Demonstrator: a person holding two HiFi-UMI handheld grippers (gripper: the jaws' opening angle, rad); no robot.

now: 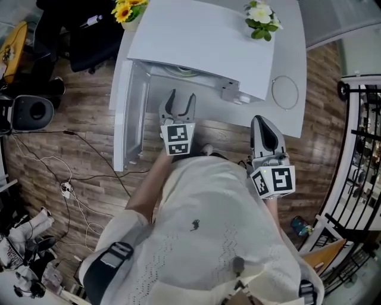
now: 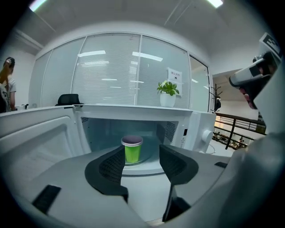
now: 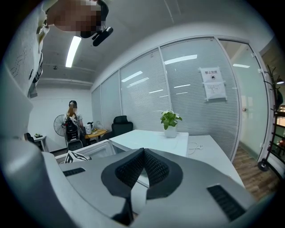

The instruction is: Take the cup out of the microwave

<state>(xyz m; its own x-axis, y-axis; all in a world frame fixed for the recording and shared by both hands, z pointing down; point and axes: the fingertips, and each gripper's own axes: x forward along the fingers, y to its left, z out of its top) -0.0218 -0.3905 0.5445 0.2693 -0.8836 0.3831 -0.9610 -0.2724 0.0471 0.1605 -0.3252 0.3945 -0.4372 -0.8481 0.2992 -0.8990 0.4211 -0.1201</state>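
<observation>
A white microwave (image 1: 202,41) stands on a white table, its door (image 1: 128,113) swung open to the left. Inside, a green cup (image 2: 132,149) with a pale purple rim stands upright on the turntable. In the head view the microwave's top hides the cup. My left gripper (image 1: 181,100) is held just in front of the opening and points in. Its jaws (image 2: 141,156) are open with nothing between them, and the cup shows beyond the gap, well ahead of the fingertips. My right gripper (image 1: 260,123) hangs off to the right of the microwave, shut and empty (image 3: 143,156).
A white-flowered pot plant (image 1: 261,18) and yellow flowers (image 1: 128,9) stand at the table's back. A white cable (image 1: 284,92) lies on the table right of the microwave. Cords (image 1: 65,179) trail over the wood floor at left. A black railing (image 1: 363,149) runs along the right.
</observation>
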